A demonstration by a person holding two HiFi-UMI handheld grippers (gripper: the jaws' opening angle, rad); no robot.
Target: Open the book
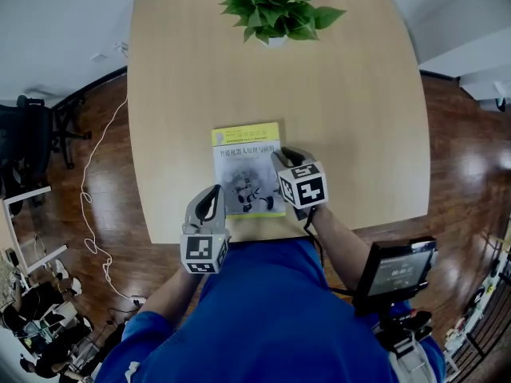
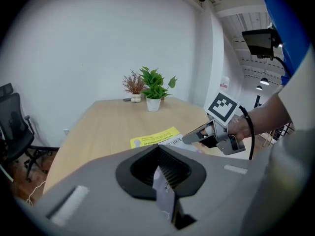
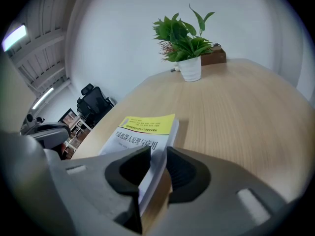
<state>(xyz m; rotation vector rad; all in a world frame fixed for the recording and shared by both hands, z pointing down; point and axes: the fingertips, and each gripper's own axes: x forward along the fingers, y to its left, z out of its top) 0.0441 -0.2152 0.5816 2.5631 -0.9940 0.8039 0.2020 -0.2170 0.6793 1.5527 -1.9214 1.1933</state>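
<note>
Right tool [image 3: 158, 155] half-open astride book [image 3: 145, 126] edge

A light wooden tabletop [image 1: 351, 118] stands on a dark wood floor [image 1: 471, 158], with a potted plant [image 1: 271, 10] at the middle of its far edge. Plain white walls [image 2: 74, 43] close the room. Off the tabletop's left edge sits a black office chair [image 1: 32, 142], a white cable [image 1: 82, 199] trails over the floor, and strip lights [image 3: 14, 36] glow overhead.
</note>
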